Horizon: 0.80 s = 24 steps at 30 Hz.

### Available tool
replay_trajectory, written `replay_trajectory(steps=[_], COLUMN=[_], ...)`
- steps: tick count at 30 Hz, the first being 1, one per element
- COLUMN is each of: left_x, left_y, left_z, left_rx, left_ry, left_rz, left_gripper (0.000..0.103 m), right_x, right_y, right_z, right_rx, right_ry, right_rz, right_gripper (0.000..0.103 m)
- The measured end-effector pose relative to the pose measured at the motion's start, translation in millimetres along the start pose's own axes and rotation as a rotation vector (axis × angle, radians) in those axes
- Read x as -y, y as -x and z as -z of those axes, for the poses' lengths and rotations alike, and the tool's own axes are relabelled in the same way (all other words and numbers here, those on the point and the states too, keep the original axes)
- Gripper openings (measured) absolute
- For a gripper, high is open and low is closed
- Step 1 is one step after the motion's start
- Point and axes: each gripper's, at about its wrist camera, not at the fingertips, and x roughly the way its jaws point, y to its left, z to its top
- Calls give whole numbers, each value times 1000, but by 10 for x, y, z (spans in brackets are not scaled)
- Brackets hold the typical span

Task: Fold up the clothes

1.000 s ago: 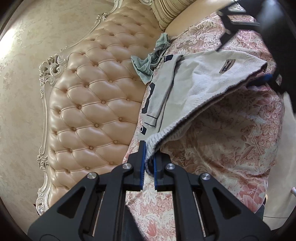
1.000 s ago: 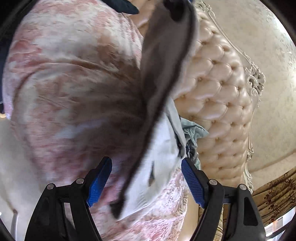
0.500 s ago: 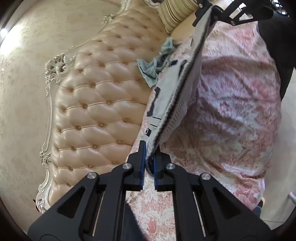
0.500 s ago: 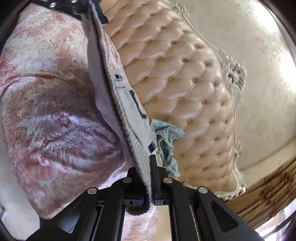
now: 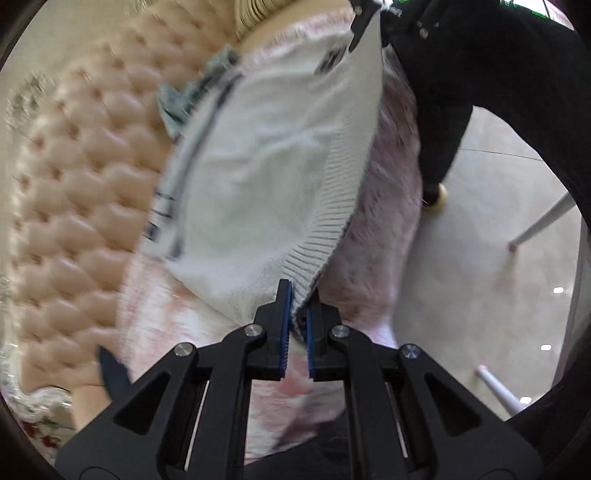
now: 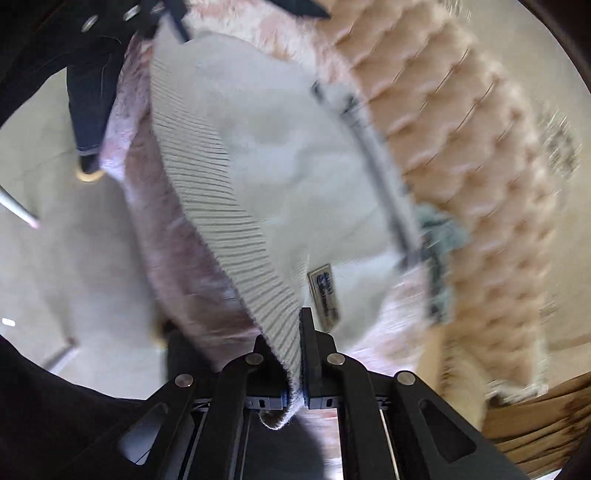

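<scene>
A cream knit sweater (image 5: 266, 166) with a ribbed hem and dark trim hangs stretched between my two grippers above the bed. My left gripper (image 5: 298, 314) is shut on one corner of the ribbed hem. The right gripper (image 6: 300, 354) is shut on the other hem corner, with knit bunched between its jaws. In the right wrist view the sweater (image 6: 277, 166) shows a small sewn label (image 6: 325, 295). Each gripper appears at the top of the other's view: the right gripper (image 5: 369, 14) and the left gripper (image 6: 147, 14). Both views are blurred.
A pink floral bedspread (image 5: 388, 192) lies under the sweater, against a tufted tan headboard (image 5: 74, 184). A teal cloth (image 5: 184, 99) sits by the headboard. A person's dark trouser leg (image 5: 443, 110) stands beside the bed on pale floor, near a white pole (image 5: 543, 218).
The right gripper closed on the sweater's hem. Both grippers then swung toward the bed's edge and tipped down, so the sweater went from edge-on to spread flat between them.
</scene>
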Motion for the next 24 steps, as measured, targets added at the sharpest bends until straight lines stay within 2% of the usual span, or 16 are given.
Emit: replay_trajectory(steps=[3, 5, 8, 10, 12, 15, 20, 22, 23, 24], left_x=[-262, -384, -675, -914, -1166, -1545, -1925, -1916, -1911, -1880], left_y=[-150, -206, -285, -350, -445, -704, -1147, -1209, -1239, -1225], left_z=[-43, -70, -154, -212, -246, -224, -21, 65, 107, 129], left_rx=[-13, -18, -16, -11, 6, 34, 86, 107, 118, 124], left_ry=[89, 103, 158, 218, 297, 454, 720, 780, 809, 814], left_rz=[117, 154, 284, 397, 516, 680, 860, 925, 957, 966], left_gripper=[8, 8, 8, 8, 8, 8, 9, 18, 31, 56], right_x=[236, 428, 669, 830, 1044, 1256, 1555, 1630, 1649, 1655], right_y=[-150, -239, -305, -341, -444, -642, -979, -1043, -1061, -1070], right_z=[-40, -53, -84, -98, -97, -79, -5, 23, 21, 9], right_rx=[-25, -35, -38, -22, -19, -25, -4, 14, 21, 22], right_ry=[-119, -195, -225, -229, -272, -332, -483, -524, -534, -533], right_rz=[-169, -284, -441, -523, -651, -781, -954, -989, -1005, -1015], right_gripper=[4, 4, 4, 4, 4, 5, 5, 5, 5, 5])
